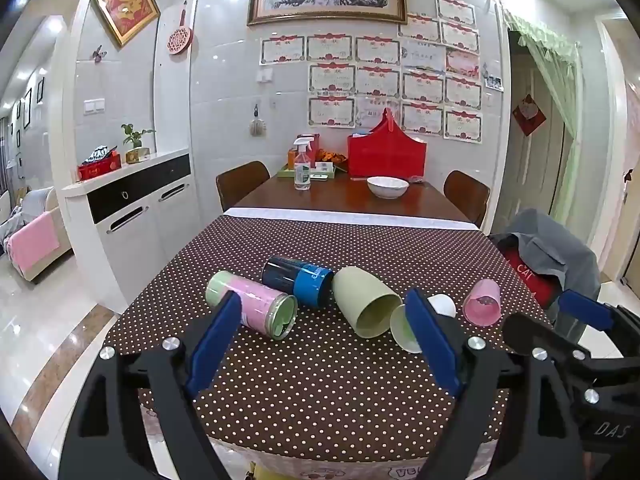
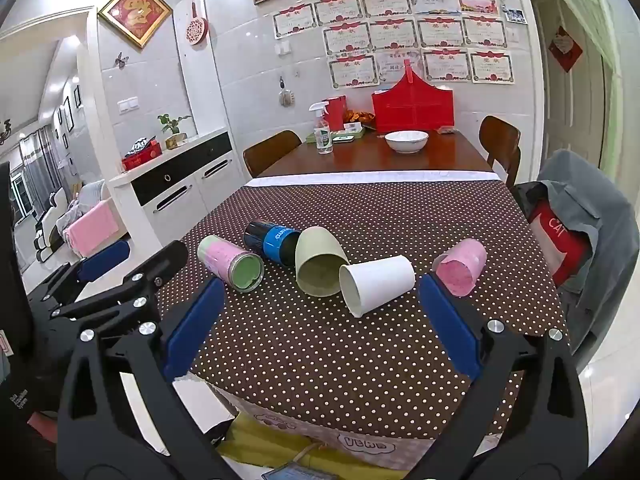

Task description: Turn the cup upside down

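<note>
Several cups lie on their sides on the dotted tablecloth [image 1: 320, 392]: a pink-and-green tumbler [image 1: 252, 309] [image 2: 230, 261], a dark blue cup [image 1: 298, 279] [image 2: 272, 241], a pale green cup [image 1: 366, 302] [image 2: 320, 261], a white paper cup [image 2: 376, 283] [image 1: 420, 320] and a pink cup [image 1: 483, 302] [image 2: 460, 266]. My left gripper [image 1: 324, 332] is open and empty, short of the cups, near the front edge. My right gripper [image 2: 320, 320] is open and empty, just in front of the white cup. Each gripper shows in the other's view: the right [image 1: 568, 332] and the left [image 2: 116, 268].
Beyond the cloth, on the wooden table, stand a white bowl [image 1: 387, 186], a spray bottle [image 1: 302, 166] and a red box [image 1: 386, 151]. Chairs stand at both sides; the right one [image 1: 552, 256] carries a grey jacket. A white cabinet [image 1: 136, 216] is at left.
</note>
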`<state>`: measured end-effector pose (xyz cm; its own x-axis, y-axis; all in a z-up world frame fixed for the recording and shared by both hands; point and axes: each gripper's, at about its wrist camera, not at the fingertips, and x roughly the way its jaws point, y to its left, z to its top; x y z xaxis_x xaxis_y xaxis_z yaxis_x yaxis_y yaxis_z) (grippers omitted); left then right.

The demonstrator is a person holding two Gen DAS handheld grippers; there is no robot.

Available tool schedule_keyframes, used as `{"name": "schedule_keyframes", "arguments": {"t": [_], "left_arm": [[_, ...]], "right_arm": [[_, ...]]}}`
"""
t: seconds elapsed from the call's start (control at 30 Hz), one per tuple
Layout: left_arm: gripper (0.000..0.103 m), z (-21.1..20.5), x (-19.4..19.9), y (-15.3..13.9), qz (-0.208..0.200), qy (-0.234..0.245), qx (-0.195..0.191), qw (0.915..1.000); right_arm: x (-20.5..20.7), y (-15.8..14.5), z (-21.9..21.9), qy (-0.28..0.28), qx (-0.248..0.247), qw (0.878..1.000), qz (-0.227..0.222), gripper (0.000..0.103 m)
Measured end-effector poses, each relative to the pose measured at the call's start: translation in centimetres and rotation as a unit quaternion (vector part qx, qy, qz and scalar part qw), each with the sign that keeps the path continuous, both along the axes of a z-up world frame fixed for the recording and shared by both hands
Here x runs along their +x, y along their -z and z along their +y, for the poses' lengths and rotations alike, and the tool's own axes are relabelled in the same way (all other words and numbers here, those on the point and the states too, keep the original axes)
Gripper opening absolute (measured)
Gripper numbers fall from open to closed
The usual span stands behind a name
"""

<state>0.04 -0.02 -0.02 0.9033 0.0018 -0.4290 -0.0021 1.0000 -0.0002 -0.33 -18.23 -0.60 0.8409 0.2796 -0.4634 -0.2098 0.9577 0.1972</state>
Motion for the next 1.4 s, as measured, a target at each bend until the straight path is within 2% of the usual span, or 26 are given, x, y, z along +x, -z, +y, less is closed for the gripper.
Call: {"name": "schedule_keyframes", "arguments": {"t": [0.73, 0.83, 1.4], "left_arm": [[0.083, 0.0, 0.1, 0.1, 0.003, 0.000, 0.001, 1.0000], [0.083, 0.3, 0.6, 1.4, 0.003, -0.001, 0.002, 1.0000], [0.083, 0.1, 0.5, 1.2, 0.003, -0.001, 0.004, 1.0000]], "right_arm": [[0.2, 0.1, -0.1, 0.001, 0.002, 1.000, 0.002, 0.096], [0.2, 0.1, -0.1, 0.001, 0.002, 1.000, 0.002, 0.096], [0.1, 0.4, 0.0, 0.001, 0.003, 1.000, 0.001, 0.096]]}}
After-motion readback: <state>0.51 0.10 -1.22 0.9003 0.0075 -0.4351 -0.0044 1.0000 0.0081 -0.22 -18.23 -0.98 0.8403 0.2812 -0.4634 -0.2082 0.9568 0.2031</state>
